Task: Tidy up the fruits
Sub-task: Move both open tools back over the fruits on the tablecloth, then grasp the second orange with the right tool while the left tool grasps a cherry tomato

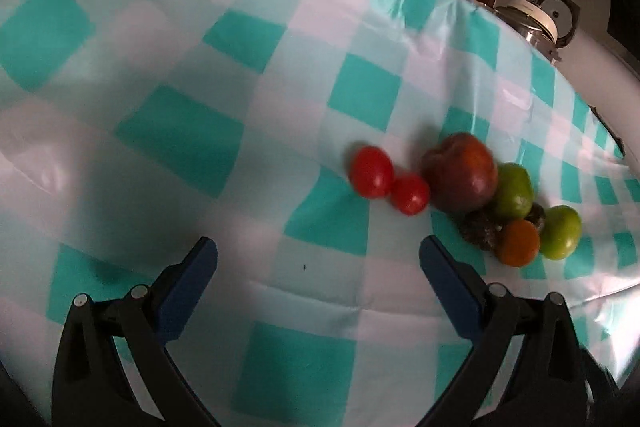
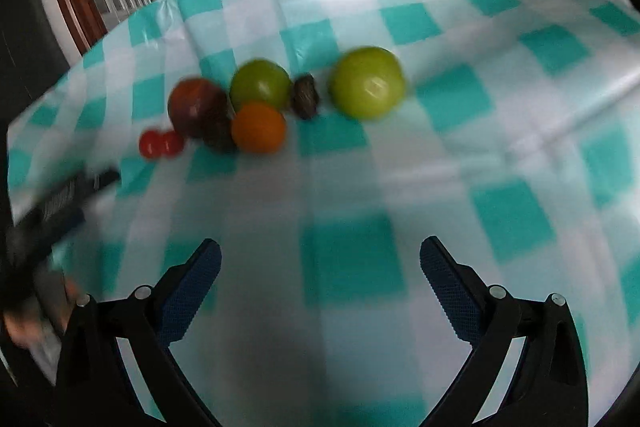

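Note:
Fruits lie together on a teal-and-white checked tablecloth. In the left wrist view: two small red tomatoes, a dark red apple, two green fruits, an orange fruit and a dark wrinkled fruit. My left gripper is open and empty, short of the tomatoes. In the right wrist view the same group shows: tomatoes, apple, orange fruit, green fruits, dark fruit. My right gripper is open and empty, well short of them.
The other gripper shows blurred at the left edge of the right wrist view. A metal kettle stands beyond the table's far right edge. Wooden door frames and glass lie behind the table. The cloth has creases.

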`<state>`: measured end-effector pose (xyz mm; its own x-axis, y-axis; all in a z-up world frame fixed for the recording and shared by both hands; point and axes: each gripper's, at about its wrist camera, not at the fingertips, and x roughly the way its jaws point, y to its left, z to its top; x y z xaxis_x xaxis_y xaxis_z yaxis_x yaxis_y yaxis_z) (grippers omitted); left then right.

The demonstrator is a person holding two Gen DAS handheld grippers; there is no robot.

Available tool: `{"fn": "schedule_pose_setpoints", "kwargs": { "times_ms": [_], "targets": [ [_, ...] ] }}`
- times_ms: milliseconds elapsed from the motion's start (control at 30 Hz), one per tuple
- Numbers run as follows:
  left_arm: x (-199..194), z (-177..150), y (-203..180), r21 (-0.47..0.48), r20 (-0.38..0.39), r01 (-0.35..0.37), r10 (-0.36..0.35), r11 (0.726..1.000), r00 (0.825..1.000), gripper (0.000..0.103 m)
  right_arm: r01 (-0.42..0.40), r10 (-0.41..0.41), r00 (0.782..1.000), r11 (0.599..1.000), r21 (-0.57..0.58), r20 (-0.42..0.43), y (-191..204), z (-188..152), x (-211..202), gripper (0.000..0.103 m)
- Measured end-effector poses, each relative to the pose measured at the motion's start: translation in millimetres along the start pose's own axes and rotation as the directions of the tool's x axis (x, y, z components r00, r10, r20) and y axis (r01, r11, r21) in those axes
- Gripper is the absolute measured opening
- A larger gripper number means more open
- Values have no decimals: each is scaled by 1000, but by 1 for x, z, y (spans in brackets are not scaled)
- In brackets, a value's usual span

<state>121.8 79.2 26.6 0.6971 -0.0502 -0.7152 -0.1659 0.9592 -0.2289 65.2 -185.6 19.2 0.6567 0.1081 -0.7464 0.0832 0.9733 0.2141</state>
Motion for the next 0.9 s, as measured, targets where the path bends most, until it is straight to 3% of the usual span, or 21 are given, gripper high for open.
{"fn": "schedule_pose_setpoints", "kwargs": {
  "times_ms": [100, 200, 367, 467, 600, 833, 900],
  "targets": [
    [-5, -2, 15, -40, 38, 26, -24, 999, 999, 101, -40, 40, 999, 999, 30, -9, 8, 24, 26, 83],
    [-2, -2, 18, -45, 24, 34, -33, 998, 999, 101, -108, 110, 994, 989, 97, -9, 14, 43, 48, 82],
    [0, -4, 11, -10, 15, 34, -34, 999, 999, 101, -128, 130, 991, 983, 129, -5, 28, 63, 73, 73],
    [2, -3, 11, -15, 13, 34, -34, 999, 999, 101, -154, 158, 987, 976, 156, -12, 28, 67, 81, 63],
    [3, -4, 9, -10, 8, 42, -42, 999, 999, 101, -166, 169, 986, 972, 168, 1, 20, 61, 73, 47],
    [5, -5, 1, 29, 6, 50, -50, 998, 999, 101, -185, 172, 981, 965, 183, 88, -13, 20, 18, 46],
    [10, 0, -4, 60, 9, 31, -31, 998, 999, 95, -194, 177, 979, 961, 195, 101, -23, 9, 5, 46]
  ]
}}
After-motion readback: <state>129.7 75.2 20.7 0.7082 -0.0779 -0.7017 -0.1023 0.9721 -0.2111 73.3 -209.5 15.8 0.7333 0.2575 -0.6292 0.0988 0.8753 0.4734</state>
